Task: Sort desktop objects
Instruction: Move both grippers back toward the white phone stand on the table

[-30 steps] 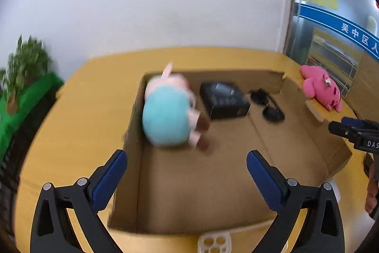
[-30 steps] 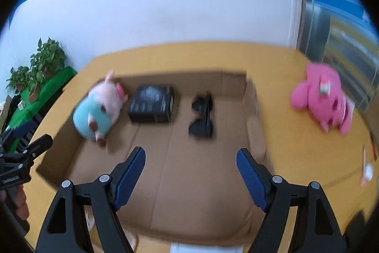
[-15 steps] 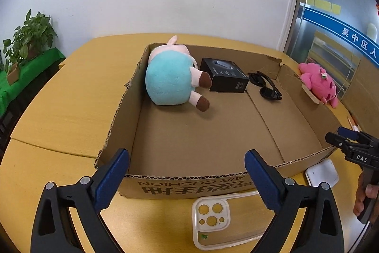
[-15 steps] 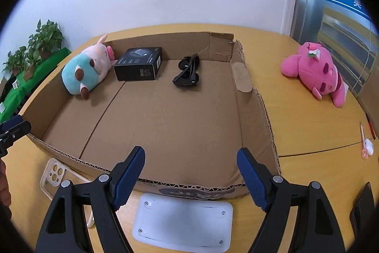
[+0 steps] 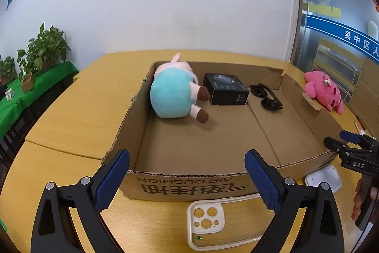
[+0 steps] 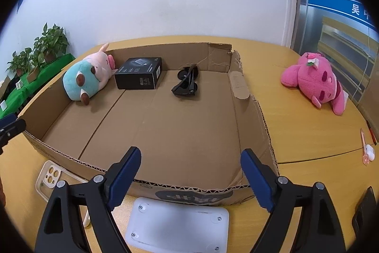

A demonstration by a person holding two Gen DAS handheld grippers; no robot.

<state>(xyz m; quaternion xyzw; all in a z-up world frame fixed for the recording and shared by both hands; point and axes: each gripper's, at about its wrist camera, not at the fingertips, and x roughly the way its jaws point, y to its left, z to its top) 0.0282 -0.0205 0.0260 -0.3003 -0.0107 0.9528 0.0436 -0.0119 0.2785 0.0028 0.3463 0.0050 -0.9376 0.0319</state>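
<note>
A shallow cardboard box [image 6: 251, 110] sits on the yellow wooden table [image 6: 296, 134], its top open. Along its far wall lie three things in a row: a teal-and-pink plush pig [image 6: 87, 77] in the far left corner, a black carton [image 6: 139, 72] just beside it, and folded black sunglasses [image 6: 186, 83] further right. A pink plush toy [image 6: 315, 80] lies outside, near the table's far right edge. Against the box's near wall rest a clear phone case [image 5: 208, 222] and a white flat device [image 6: 177, 227]. The left gripper [image 5: 187, 179] and right gripper [image 6: 190, 178] both stand wide apart, holding nothing, above the near edge.
</note>
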